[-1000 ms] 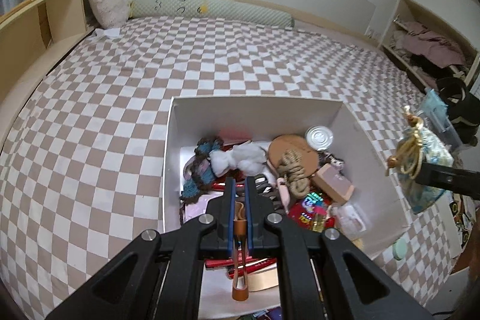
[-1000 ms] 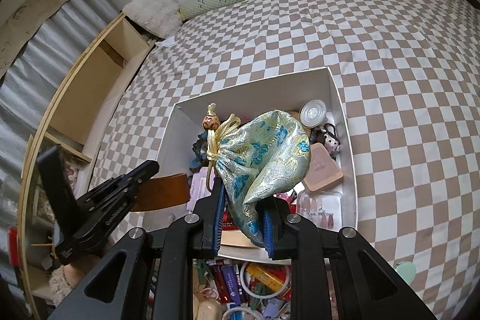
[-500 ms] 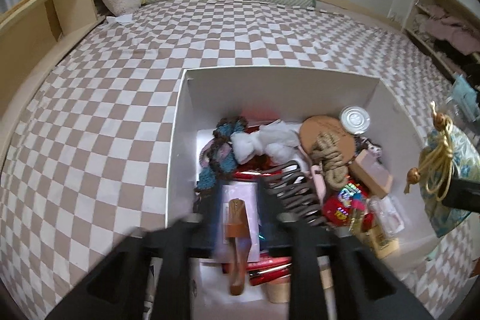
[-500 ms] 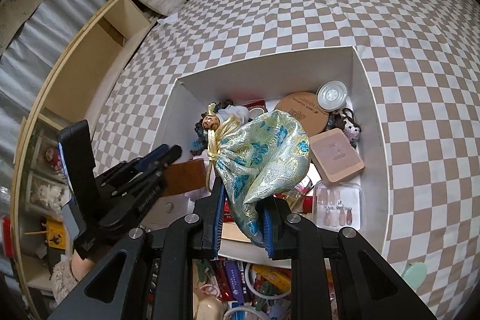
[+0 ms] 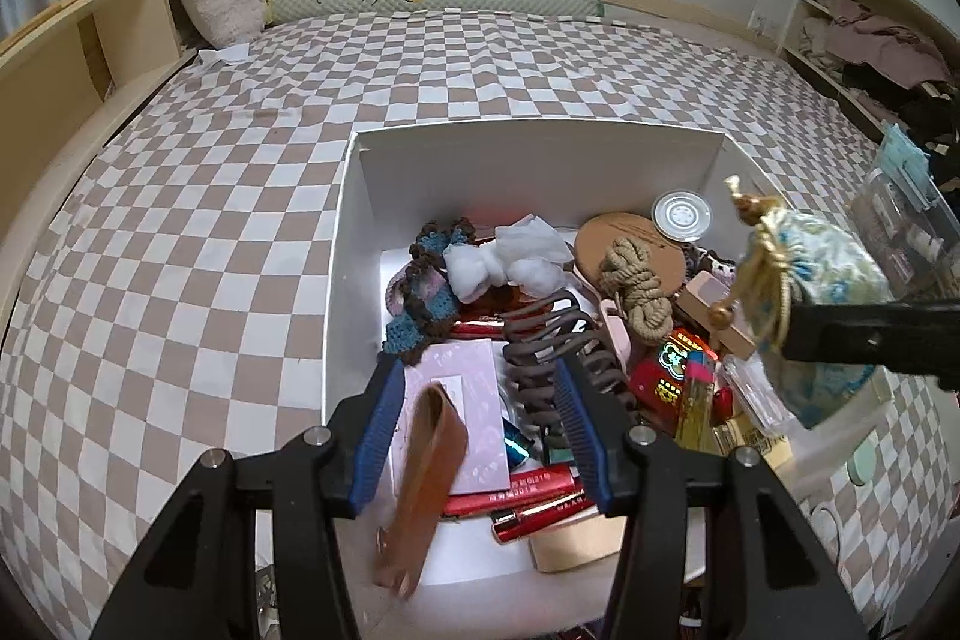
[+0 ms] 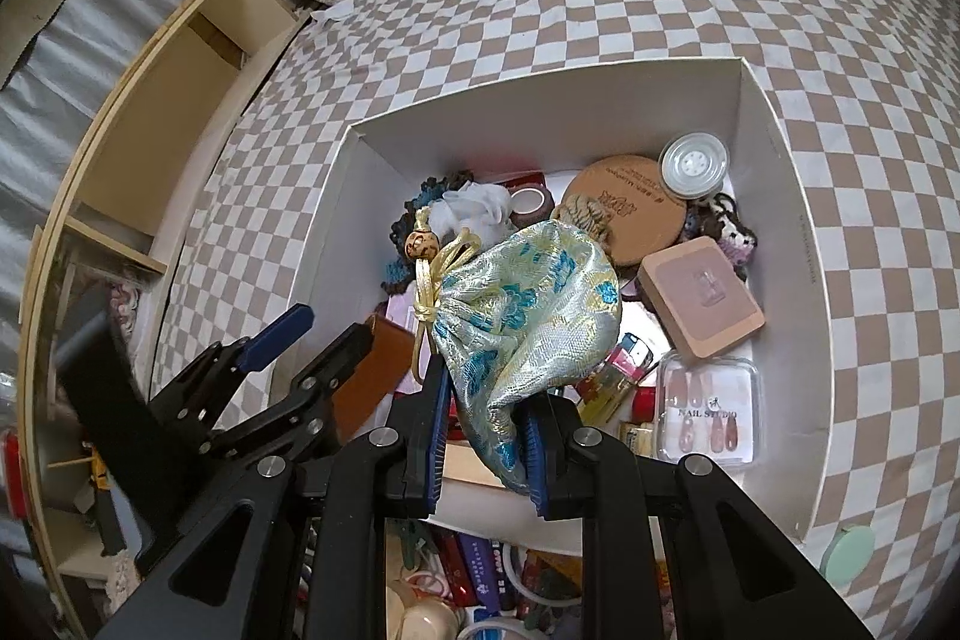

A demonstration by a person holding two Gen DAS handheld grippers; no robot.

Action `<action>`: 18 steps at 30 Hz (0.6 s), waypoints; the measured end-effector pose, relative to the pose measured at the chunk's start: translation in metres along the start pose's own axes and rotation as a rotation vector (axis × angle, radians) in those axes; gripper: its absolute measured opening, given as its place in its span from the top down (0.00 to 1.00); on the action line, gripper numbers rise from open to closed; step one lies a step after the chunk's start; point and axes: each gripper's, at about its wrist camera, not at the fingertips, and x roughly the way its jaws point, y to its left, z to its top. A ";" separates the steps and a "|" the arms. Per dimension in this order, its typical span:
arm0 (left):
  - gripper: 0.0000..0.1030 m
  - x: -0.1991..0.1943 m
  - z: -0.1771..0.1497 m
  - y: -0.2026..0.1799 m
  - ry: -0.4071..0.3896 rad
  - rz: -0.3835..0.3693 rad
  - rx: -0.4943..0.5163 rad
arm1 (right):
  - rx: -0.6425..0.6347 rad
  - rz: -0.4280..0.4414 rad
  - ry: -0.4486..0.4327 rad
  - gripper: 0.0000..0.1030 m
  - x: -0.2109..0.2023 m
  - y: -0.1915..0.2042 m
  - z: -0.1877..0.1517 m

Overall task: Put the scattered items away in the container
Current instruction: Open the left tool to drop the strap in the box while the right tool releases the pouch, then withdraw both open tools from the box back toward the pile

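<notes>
Over the white box (image 6: 774, 196) on the checkered bed (image 5: 180, 232), the right hand-held gripper (image 6: 485, 436) pinches a brocade drawstring pouch (image 6: 528, 316) by its lower end, pads pressed tight into the cloth. That pouch is pale gold with turquoise flowers, its neck cinched by a gold cord carrying a brown bead, and it hangs above the clutter, clear of the box floor. Only the right wrist view looks straight down past it, onto a pink square case (image 6: 699, 301), a clear pack of false nails (image 6: 708, 409) and a round cork-coloured disc (image 6: 624, 214) with a clear lid beside it. The left wrist view gives the pouch side-on at the right edge, and shows what the other camera half hides: the left hand-held gripper (image 5: 474, 424), jaws opening, with a brown leather strip (image 5: 423, 484) loose between them, blurred, touching neither blue pad. Just beyond it lie a lilac card (image 5: 465, 400), a brown claw hair clip (image 5: 558, 346) and a coiled rope (image 5: 636, 289).
</notes>
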 end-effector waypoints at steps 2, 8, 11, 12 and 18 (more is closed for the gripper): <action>0.50 -0.002 -0.002 0.004 0.002 -0.013 -0.015 | 0.000 0.006 0.015 0.78 0.003 0.000 0.000; 0.50 -0.005 -0.008 0.009 0.004 -0.025 -0.036 | 0.037 0.005 0.073 0.55 0.018 -0.007 -0.002; 0.50 -0.006 -0.009 0.009 0.004 -0.031 -0.033 | 0.054 0.004 0.100 0.15 0.024 -0.012 -0.005; 0.50 -0.007 -0.010 0.008 0.005 -0.032 -0.026 | 0.046 -0.015 0.096 0.15 0.023 -0.011 -0.005; 0.50 -0.011 -0.012 0.006 0.001 -0.038 -0.023 | 0.068 -0.020 0.068 0.14 0.016 -0.014 -0.002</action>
